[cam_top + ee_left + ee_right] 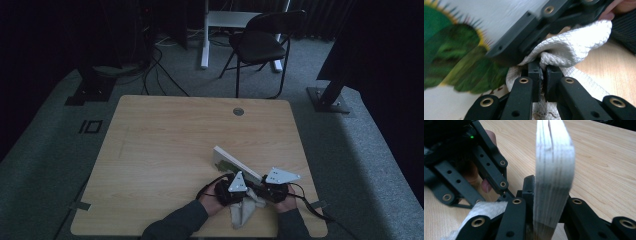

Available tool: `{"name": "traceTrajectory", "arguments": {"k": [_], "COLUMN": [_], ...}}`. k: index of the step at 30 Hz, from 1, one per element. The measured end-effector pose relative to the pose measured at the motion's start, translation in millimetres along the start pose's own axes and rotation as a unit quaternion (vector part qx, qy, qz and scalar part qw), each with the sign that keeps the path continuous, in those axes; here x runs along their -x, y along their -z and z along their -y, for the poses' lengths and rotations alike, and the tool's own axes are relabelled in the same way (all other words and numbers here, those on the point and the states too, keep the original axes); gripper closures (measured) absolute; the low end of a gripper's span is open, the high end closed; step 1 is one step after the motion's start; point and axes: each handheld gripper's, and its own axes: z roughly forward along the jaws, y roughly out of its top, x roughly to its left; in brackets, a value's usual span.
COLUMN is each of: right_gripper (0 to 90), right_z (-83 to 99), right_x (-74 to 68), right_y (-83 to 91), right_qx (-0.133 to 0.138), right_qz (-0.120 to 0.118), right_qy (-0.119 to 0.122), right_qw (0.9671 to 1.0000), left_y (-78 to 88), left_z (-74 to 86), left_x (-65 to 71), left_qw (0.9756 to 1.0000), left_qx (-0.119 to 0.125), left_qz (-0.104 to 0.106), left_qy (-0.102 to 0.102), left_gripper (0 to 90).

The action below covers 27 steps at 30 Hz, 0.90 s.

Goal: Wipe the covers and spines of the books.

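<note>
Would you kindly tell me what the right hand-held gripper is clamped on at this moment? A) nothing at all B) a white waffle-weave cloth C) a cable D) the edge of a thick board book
D: in the right gripper view, the right hand-held gripper has its jaws shut on the layered edge of the board book, while the left hand-held gripper pinches the cloth.
</note>
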Motion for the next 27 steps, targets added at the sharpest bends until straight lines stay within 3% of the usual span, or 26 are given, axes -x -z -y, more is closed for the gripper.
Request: {"name": "traceTrajectory", "arguments": {"k": [19, 27], "right_gripper": [77.6, 76.6], "right_z": [0.2, 0.3], "right_x": [0.3, 0.6], "right_y": [-1.3, -1.8], "right_qx": [0.000, -0.001], "right_qz": [-0.001, -0.005], "right_qy": [0.000, -0.001], "right_qw": [1.0000, 1.0000], "left_y": [-2.0, 3.2], "left_z": [-5.7, -3.8], "left_x": [4.3, 3.2], "left_qw": [0.9999, 0.9999], "left_qx": [0.006, 0.004], "left_qz": [0.010, 0.004], "left_qy": [-0.013, -0.015], "left_gripper": [86.1, 86.1]}}
